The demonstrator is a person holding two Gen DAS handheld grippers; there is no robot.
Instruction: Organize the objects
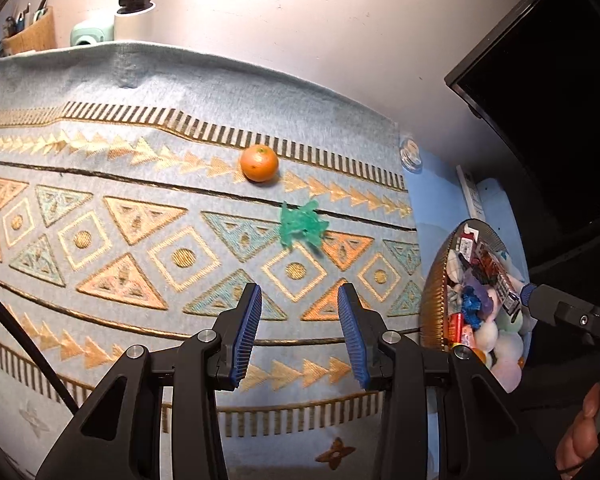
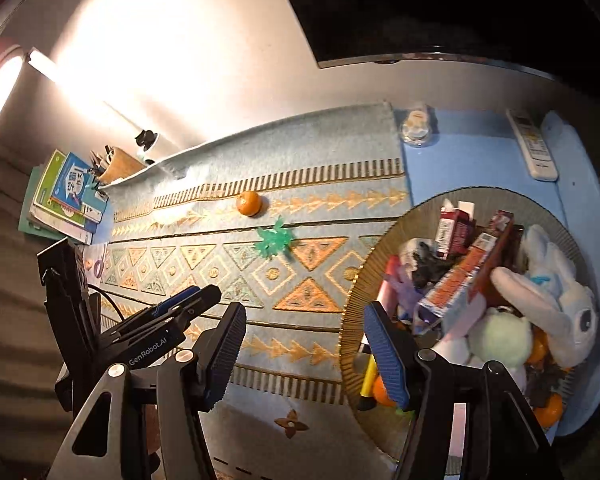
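An orange (image 1: 259,163) (image 2: 248,203) lies on the patterned blue runner (image 1: 140,208) (image 2: 300,300), with a spiky green plastic toy (image 1: 302,225) (image 2: 273,240) just in front of it. My left gripper (image 1: 300,332) hovers open over the runner, short of the green toy, nothing between its blue pads. My right gripper (image 2: 306,354) is open and empty too, its right finger over the rim of the round ribbed basket (image 2: 354,320) (image 1: 434,300). That basket is full of plush toys, small cartons and oranges. The left gripper's body (image 2: 156,332) shows at the left of the right wrist view.
A white remote (image 2: 532,146) and a small clear jar (image 2: 417,126) (image 1: 411,155) lie on the blue table behind the basket. A dark monitor (image 1: 548,100) stands at the back right. Books (image 2: 66,196), a pen holder (image 1: 32,34) and a mint camera (image 1: 92,32) sit far left.
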